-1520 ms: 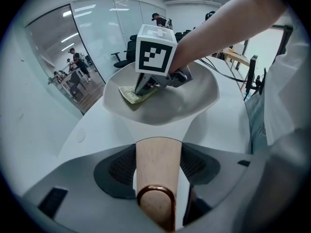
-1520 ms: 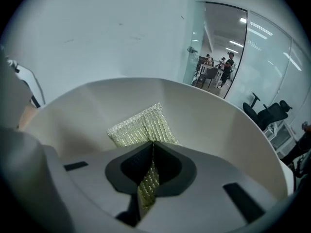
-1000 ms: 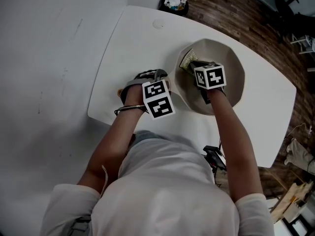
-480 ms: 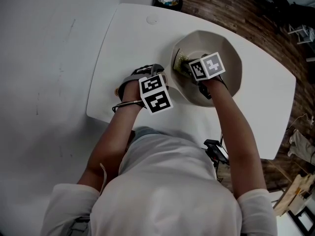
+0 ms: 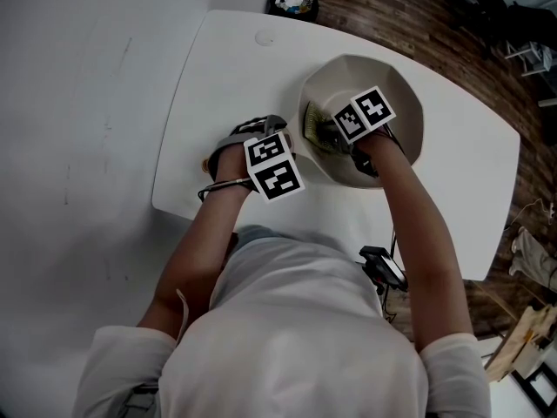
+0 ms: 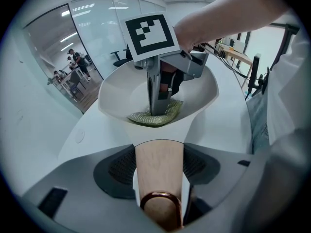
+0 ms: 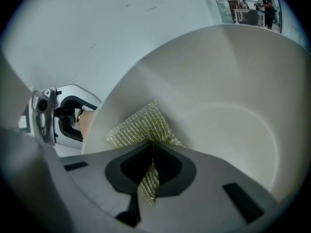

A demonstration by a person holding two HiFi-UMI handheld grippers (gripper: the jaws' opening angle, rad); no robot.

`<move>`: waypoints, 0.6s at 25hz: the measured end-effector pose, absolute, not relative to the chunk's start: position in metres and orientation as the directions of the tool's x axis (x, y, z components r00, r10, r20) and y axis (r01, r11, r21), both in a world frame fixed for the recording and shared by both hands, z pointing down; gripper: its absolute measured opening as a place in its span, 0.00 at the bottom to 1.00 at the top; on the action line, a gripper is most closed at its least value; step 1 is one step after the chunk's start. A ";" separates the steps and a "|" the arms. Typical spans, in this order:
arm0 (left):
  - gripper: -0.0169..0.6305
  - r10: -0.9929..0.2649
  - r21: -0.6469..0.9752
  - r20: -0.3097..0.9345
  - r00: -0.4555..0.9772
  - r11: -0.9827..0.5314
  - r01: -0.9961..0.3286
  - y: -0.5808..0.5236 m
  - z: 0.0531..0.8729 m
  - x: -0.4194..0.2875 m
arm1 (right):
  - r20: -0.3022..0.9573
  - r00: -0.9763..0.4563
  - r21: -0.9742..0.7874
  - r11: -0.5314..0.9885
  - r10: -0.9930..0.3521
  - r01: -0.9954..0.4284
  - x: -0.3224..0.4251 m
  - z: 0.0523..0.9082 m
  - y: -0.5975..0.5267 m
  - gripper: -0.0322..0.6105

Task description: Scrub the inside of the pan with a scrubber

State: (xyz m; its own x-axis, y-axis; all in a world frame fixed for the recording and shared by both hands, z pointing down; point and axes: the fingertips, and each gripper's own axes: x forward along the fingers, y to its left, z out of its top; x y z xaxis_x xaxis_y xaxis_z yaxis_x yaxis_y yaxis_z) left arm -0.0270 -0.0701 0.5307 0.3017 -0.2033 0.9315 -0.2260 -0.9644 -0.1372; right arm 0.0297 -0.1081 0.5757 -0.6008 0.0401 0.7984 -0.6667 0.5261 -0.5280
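The left gripper [image 6: 159,174] has its 2 jaws clamped on the pale wooden handle [image 6: 159,152], which ends in a copper ring. The right gripper [image 7: 152,147] has its jaws pinched nearly together on a green-gold mesh scrubber [image 7: 138,125]. Both bare forearms reach forward over the white table [image 5: 226,77], and the right one angles down over the rim. Inside the deep off-white pan [image 7: 233,81], the scrubber presses against the sloping wall on the handle side.

A white table [image 5: 218,77] carries the cream pan [image 5: 409,111].
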 end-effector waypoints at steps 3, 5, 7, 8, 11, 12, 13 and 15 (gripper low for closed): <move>0.45 -0.205 -0.137 0.931 0.301 -0.963 -0.231 -0.070 0.530 -0.026 | 0.799 -0.594 -0.547 0.521 0.094 -0.655 0.032 0.576 -0.100 0.09; 0.45 -0.206 -0.137 0.932 0.299 -0.962 -0.235 -0.071 0.531 -0.027 | 0.802 -0.586 -0.550 0.527 0.116 -0.649 0.032 0.576 -0.096 0.09; 0.44 -0.205 -0.135 0.932 0.298 -0.962 -0.238 -0.070 0.531 -0.027 | 0.808 -0.574 -0.548 0.534 0.136 -0.644 0.033 0.577 -0.091 0.09; 0.44 -0.204 -0.134 0.932 0.298 -0.962 -0.238 -0.070 0.531 -0.027 | 0.810 -0.567 -0.548 0.537 0.150 -0.641 0.035 0.577 -0.087 0.09; 0.44 -0.203 -0.133 0.933 0.298 -0.962 -0.239 -0.070 0.531 -0.027 | 0.813 -0.545 -0.558 0.542 0.204 -0.629 0.040 0.578 -0.076 0.09; 0.45 -0.203 -0.132 0.933 0.297 -0.962 -0.240 -0.070 0.531 -0.027 | 0.813 -0.539 -0.562 0.543 0.222 -0.624 0.042 0.578 -0.072 0.09; 0.44 -0.203 -0.132 0.934 0.295 -0.961 -0.242 -0.071 0.531 -0.028 | 0.812 -0.534 -0.566 0.545 0.238 -0.618 0.044 0.578 -0.069 0.09; 0.44 -0.203 -0.131 0.934 0.292 -0.960 -0.249 -0.070 0.531 -0.027 | 0.811 -0.523 -0.570 0.554 0.262 -0.607 0.048 0.578 -0.064 0.09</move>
State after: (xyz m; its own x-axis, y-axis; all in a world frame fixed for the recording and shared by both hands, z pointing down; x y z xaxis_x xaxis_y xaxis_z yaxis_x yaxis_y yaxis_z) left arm -0.0274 -0.0703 0.5307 0.2923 -0.2034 0.9345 -0.2487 -0.9597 -0.1311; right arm 0.0477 -0.0637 0.5781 -0.5233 0.2620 0.8109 -0.6066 0.5538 -0.5704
